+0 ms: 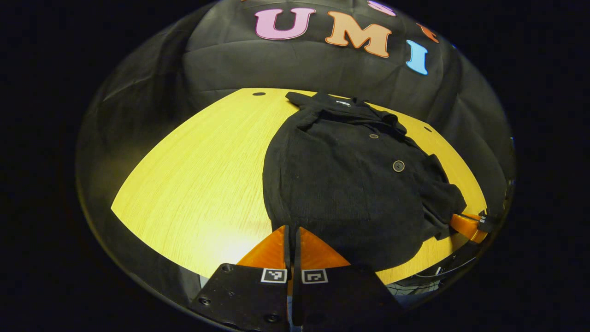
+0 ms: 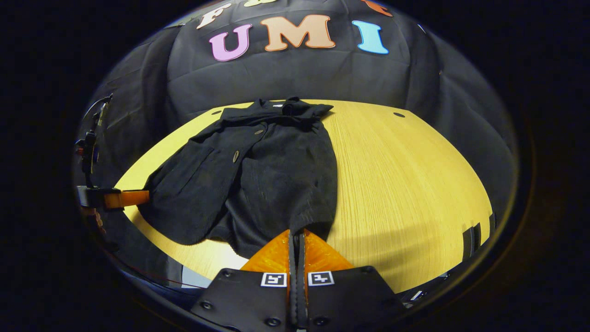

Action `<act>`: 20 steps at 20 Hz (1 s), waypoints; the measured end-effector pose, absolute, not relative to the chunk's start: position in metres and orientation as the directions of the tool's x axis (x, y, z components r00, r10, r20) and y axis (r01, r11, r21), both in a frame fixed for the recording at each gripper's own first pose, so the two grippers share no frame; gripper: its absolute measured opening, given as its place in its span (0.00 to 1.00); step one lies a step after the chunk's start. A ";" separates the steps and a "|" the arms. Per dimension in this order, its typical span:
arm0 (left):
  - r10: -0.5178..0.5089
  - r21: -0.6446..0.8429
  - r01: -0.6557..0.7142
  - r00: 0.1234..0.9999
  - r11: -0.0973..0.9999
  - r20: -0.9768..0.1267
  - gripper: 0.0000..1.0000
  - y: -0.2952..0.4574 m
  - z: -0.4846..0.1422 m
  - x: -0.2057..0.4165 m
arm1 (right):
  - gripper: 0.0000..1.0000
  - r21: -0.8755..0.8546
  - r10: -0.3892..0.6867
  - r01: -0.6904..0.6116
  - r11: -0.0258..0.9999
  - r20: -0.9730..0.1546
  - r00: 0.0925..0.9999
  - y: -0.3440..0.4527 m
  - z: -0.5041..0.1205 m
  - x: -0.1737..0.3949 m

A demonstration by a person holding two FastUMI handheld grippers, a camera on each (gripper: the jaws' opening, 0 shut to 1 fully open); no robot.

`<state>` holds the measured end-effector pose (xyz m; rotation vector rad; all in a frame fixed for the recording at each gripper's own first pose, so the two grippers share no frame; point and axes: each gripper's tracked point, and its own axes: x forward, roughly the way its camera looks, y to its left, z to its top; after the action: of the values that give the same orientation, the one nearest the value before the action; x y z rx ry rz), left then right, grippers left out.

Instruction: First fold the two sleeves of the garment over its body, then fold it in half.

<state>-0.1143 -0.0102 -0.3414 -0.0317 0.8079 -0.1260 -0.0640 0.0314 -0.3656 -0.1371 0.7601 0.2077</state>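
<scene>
black garment (image 1: 350, 184) lies on the yellow wood table (image 1: 198, 180), collar at the far edge by the booth's cloth wall, buttons (image 1: 398, 166) facing up, hem at the near edge. both sleeves look folded in over the body, fabric bunched along one side.

left gripper (image 1: 292, 230) – fingers closed down to a thin slit right at the hem corner; looks clamped on cloth, can't confirm. right gripper (image 2: 297, 235) – same, narrow gap with the hem edge at its tips, grip unclear.

each gripper also shows at the garment's side in the other's view.
</scene>
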 end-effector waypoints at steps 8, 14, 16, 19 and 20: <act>-0.146 -0.122 0.086 0.728 0.989 -0.670 0.00 -0.015 -0.312 -0.078 | 0.02 -0.074 0.148 -0.244 0.967 -0.616 0.774 0.036 -0.322 -0.029; -0.192 -0.149 0.129 0.792 0.980 -0.580 0.00 -0.033 -0.273 -0.017 | 0.02 -0.141 0.176 -0.295 0.945 -0.544 0.821 0.048 -0.284 0.023; -0.196 -0.143 0.139 0.813 0.980 -0.548 0.00 -0.037 -0.261 0.007 | 0.03 -0.160 0.186 -0.305 0.939 -0.510 0.840 0.053 -0.267 0.047; -0.207 -0.163 0.144 0.848 0.976 -0.488 0.00 -0.046 -0.238 0.042 | 0.02 -0.186 0.201 -0.315 0.931 -0.462 0.864 0.061 -0.243 0.082; -0.206 -0.163 0.145 0.859 0.976 -0.469 0.00 -0.048 -0.231 0.055 | 0.02 -0.196 0.205 -0.320 0.927 -0.449 0.870 0.064 -0.235 0.096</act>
<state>0.0548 -0.0478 -0.2307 -0.1238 0.5055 -0.1852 0.0958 0.0639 -0.2354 -0.2704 0.4368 0.2782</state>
